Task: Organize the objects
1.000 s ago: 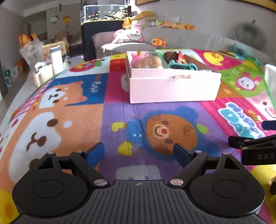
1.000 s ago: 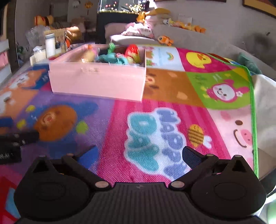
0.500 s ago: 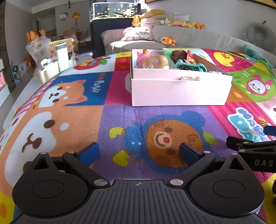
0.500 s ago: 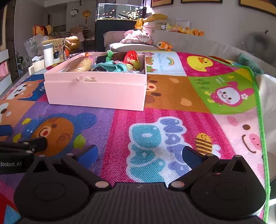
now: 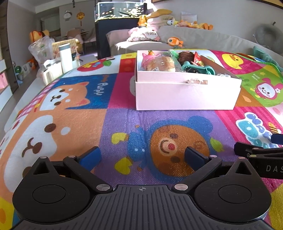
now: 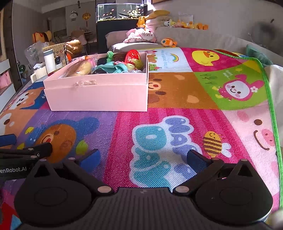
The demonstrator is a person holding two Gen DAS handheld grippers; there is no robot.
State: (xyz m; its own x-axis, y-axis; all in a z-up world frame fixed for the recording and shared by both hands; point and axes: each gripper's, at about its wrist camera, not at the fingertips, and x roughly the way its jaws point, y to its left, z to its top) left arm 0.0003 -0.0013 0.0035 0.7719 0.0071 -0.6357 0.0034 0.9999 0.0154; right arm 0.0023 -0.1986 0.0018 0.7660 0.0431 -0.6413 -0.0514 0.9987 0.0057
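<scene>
Change since a second ago: the pink box (image 5: 185, 95) sits lower and larger in the left wrist view than before, and the wall with the fish tank (image 5: 122, 10) now shows in full (the camera has tipped up a little); the box and its contents have not shifted on the mat.
Left gripper (image 5: 142, 156): released, blue pads spread wide with nothing between them, low over the bear print on the play mat (image 5: 123, 120).
Right gripper (image 6: 143, 158): released as well, wide apart and empty, over the pink square of the mat, just beside the left gripper.
Pink box: on the mat ahead of both grippers, well apart from them, lid off.
Box contents: a bread-like toy (image 6: 79, 69), a teal plastic toy (image 6: 113, 68), a red strawberry (image 6: 132, 55), a pink figure (image 5: 148, 59) and other small items packed together.
Writing on mat: "PUPPY" beside the dog print; big bubble letters on the pink square, which I cannot read in full.
Writing on grippers: "DAS" on the right gripper's side, "enRobot.AI" on the left one's side (both cut off at the frame edge).
Beyond the mat: a white bottle (image 5: 65, 55) and a grey sofa (image 5: 203, 39) with plush toys.
</scene>
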